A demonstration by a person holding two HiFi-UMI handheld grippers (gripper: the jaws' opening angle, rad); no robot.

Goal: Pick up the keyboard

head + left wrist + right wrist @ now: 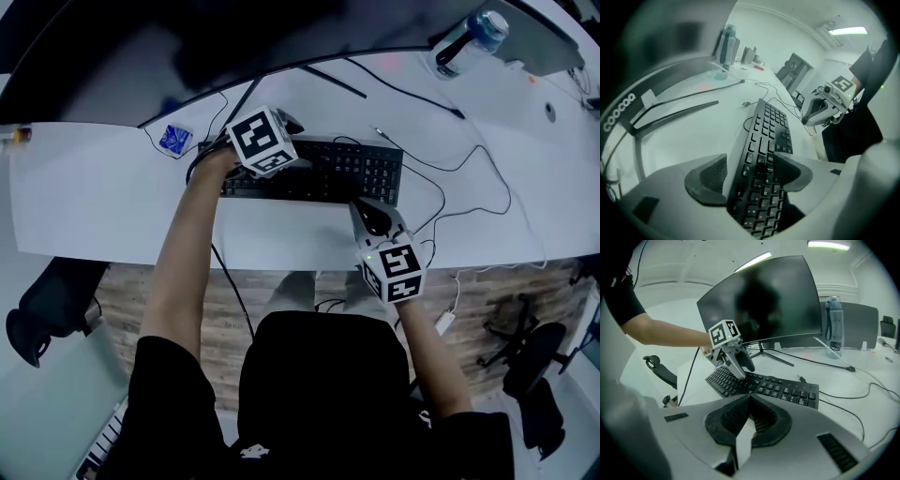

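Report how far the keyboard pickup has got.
Done: left gripper open, fingers straddling one end of the keyboard. In hand: no grip yet; right gripper shut, empty, by its front edge. Left: close, then lift it off the desk.

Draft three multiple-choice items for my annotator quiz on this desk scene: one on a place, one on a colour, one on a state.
1. Where does the water bottle stand?
A) on the floor
B) on the desk, beyond the right end of the keyboard
C) on the keyboard

2. What colour is the keyboard?
A) white
B) red
C) black

3. How do the jaws of the left gripper stand?
A) open, astride the keyboard's end
B) shut, empty
C) shut on a cable

Key:
1 B, the head view shows it at the desk's far right.
2 C, its keys and frame are black in every view.
3 A, the left gripper view shows the jaws apart with the keyboard between them.
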